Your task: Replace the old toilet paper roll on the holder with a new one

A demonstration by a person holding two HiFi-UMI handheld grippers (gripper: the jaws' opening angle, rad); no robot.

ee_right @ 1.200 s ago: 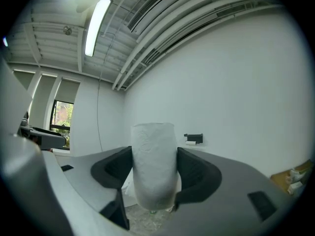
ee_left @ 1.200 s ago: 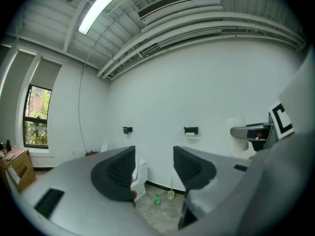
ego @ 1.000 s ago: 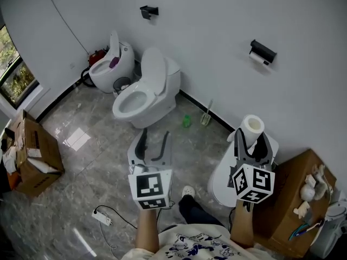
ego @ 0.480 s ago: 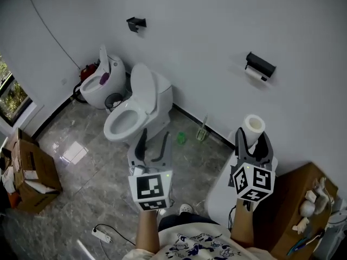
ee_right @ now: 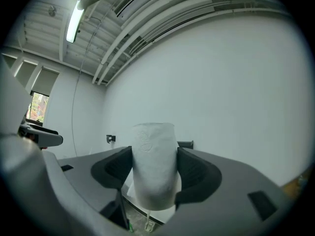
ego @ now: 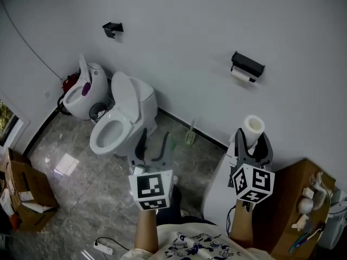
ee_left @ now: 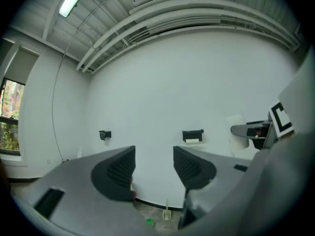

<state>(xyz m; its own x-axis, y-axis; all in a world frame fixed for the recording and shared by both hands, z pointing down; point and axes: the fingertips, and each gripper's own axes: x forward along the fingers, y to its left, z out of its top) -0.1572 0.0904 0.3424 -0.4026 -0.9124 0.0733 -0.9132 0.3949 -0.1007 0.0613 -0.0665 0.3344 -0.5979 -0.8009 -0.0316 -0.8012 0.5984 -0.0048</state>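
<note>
White quilted paper, soft and a bit puffy: that was the new toilet paper roll [ee_right: 154, 167], a fat cylinder standing upright and pinched on both flanks by the ribbed dark pads of the right gripper [ee_right: 154, 173]. From the head view the same roll [ego: 253, 127] showed its round hollow core on top, held up off everything, with the right gripper [ego: 252, 138] closed round it.

The left gripper [ee_left: 153, 162] had its two wedge-shaped, grooved fingers [ee_left: 119, 170] parted to a medium gap with only bare wall showing between them. In the head view it [ego: 155, 137] hung over the floor, well to the left of the roll.

The holder [ego: 248, 63] was a flat black bar fixed to the smooth white wall [ego: 184, 47], with the thin old roll [ego: 241, 76] tucked just under it. It sat higher in the picture than the new roll and well apart from it, with plain wall in between.

Lower down were the glossy white toilet [ego: 116, 124] with its lid up, grey marbled floor tiles [ego: 81, 199], and a brown cardboard box [ego: 290, 199] just beside the right gripper's marker cube. A rounded white fixture [ego: 217, 183] lay under that gripper, so the room on that side was tight; the left side was roomier.
</note>
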